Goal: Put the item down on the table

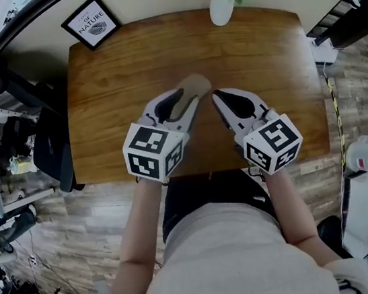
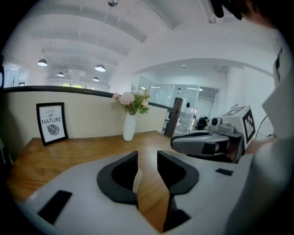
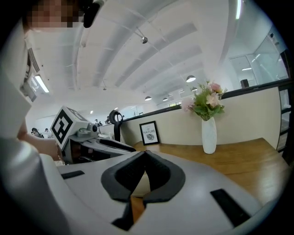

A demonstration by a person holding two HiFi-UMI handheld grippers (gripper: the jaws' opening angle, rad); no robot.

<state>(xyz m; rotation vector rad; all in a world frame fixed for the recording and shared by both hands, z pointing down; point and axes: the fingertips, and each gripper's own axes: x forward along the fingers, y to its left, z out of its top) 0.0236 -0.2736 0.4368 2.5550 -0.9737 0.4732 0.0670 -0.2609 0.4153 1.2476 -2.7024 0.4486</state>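
Head view: the pale beige item (image 1: 194, 86) lies near the middle of the wooden worktop (image 1: 125, 69), reaching in between the jaws of the left claw (image 1: 187, 99); the right claw (image 1: 217, 96) points at it from just beside. A vase (image 1: 221, 7) and a framed print (image 1: 91, 21) stand at the far edge. Left gripper view: the left claw (image 2: 147, 158) has its jaws narrowly apart. A pale sliver of the item (image 2: 136, 180) lies against one pad, and bare worktop shows along the other, so it does not look clamped. Right gripper view: the right claw (image 3: 144, 153) has its tips together, with a pale surface (image 3: 141, 180) showing through the hollow behind them. The item seems set down; withdrawing both claws probably remains.
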